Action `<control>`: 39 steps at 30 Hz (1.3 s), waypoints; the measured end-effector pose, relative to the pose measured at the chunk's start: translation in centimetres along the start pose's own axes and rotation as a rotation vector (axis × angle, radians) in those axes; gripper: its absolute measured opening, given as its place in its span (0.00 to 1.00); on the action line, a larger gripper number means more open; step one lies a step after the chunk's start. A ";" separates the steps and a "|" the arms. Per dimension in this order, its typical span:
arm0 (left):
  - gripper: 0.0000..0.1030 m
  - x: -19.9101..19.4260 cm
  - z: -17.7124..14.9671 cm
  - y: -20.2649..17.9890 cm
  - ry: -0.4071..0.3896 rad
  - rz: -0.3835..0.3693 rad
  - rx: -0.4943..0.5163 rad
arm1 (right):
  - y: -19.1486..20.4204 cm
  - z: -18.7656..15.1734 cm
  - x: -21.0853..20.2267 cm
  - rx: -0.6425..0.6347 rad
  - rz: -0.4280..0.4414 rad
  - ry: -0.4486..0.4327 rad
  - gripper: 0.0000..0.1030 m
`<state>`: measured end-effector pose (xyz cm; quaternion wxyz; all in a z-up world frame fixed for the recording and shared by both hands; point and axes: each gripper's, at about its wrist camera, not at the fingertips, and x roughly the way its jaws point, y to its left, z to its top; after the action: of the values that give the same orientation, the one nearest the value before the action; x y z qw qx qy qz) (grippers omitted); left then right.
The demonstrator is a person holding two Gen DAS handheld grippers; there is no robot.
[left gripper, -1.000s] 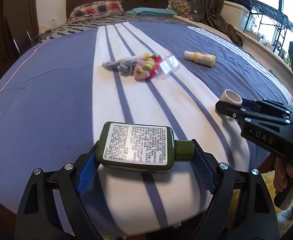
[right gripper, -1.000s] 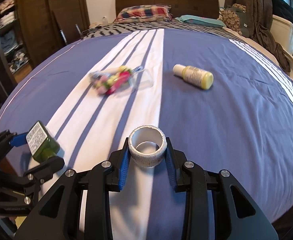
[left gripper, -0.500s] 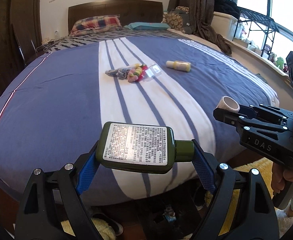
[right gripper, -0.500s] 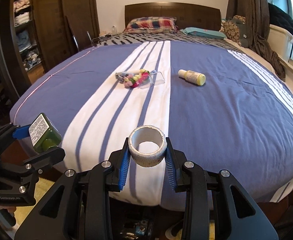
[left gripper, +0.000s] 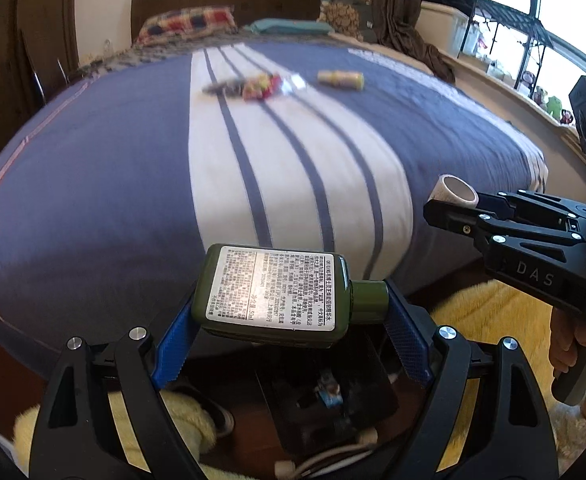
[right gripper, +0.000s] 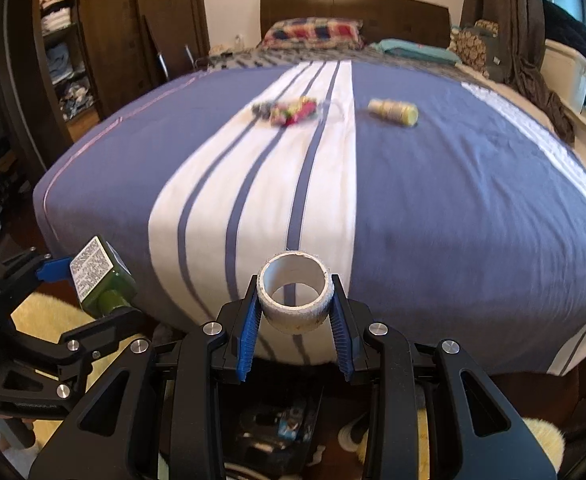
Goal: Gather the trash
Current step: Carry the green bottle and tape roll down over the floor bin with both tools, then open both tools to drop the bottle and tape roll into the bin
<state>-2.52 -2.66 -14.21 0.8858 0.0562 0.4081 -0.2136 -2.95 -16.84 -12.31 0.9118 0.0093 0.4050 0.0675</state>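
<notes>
My left gripper is shut on a dark green bottle with a white printed label, held lengthwise between the blue pads, beyond the foot of the bed. My right gripper is shut on a white tape roll core. Each gripper shows in the other's view: the tape roll core at right, the green bottle at left. On the striped bed cover lie a heap of colourful wrappers with clear plastic and a yellow-capped bottle.
The blue and white bed fills the view ahead. Below the grippers sit a dark bin with items inside and a yellow fluffy rug. A wardrobe stands at left, a window shelf at right.
Both grippers have drawn back from the bed toward its foot, each keeping its object. The floor, the rug and the dark bin have come into sight below.
</notes>
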 end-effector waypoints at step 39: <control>0.79 13.8 -10.6 -0.2 0.470 -0.116 -0.068 | -0.6 -9.2 11.9 0.090 0.099 0.423 0.35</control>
<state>-2.07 -4.49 -31.49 0.7542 0.0510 0.6124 -0.2314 -1.82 -16.20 -27.30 0.8008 0.0555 0.5888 0.0946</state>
